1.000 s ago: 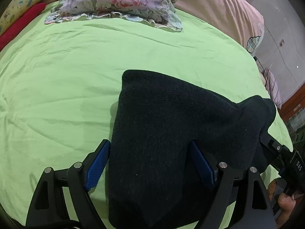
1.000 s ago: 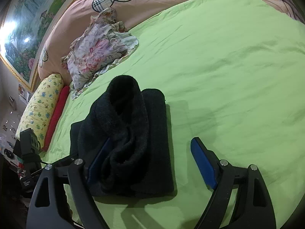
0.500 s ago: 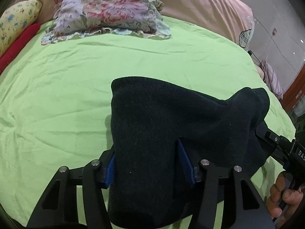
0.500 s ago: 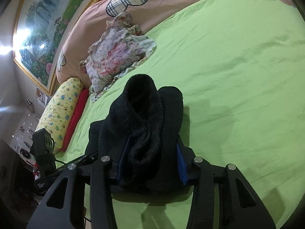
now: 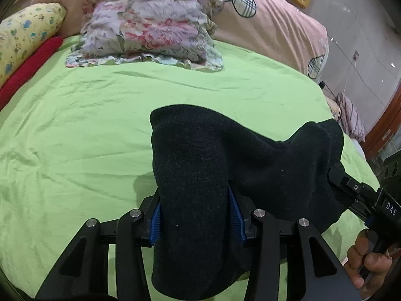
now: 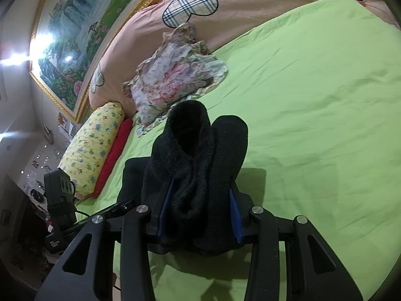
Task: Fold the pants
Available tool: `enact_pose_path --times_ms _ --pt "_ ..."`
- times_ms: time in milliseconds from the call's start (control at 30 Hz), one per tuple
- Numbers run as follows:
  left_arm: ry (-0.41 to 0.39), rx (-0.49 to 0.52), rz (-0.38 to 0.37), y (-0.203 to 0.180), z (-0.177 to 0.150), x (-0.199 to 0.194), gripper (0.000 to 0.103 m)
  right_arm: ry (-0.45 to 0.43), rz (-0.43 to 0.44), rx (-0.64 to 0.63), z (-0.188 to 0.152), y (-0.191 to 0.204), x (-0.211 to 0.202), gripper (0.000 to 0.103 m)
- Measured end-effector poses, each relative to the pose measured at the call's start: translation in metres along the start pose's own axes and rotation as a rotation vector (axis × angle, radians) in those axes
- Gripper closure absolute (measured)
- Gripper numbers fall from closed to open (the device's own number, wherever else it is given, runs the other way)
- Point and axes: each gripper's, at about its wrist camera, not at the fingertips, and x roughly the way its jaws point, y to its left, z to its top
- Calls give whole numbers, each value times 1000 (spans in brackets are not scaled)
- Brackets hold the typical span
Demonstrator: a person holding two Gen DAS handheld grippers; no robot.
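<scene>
The folded black knit pants (image 5: 225,165) are held up above the green bed sheet (image 5: 75,130). My left gripper (image 5: 195,213) is shut on one end of the bundle, blue pads pressing its sides. My right gripper (image 6: 200,205) is shut on the other end of the pants (image 6: 198,155), where the thick folded layers bulge between the fingers. The right gripper also shows at the right edge of the left wrist view (image 5: 361,195), with the hand holding it. The left gripper's body shows at the left of the right wrist view (image 6: 60,200).
A floral pillow (image 5: 150,30) lies at the head of the bed against a pink quilt (image 5: 263,20). A yellow bolster (image 5: 25,32) and a red roll (image 5: 27,67) lie at the left. The green sheet (image 6: 325,100) spreads wide to the right.
Both grippers went from open to shut on the ends of the pants and have lifted the bundle off the sheet.
</scene>
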Motion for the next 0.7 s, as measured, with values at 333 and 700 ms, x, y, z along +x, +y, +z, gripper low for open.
enact_pose_path --times_ms 333,700 --pt "-63 -83 19 42 9 -29 57 30 52 -69 6 39 23 62" --pt "-130 -148 63 86 32 -51 57 45 117 -130 20 78 57 62"
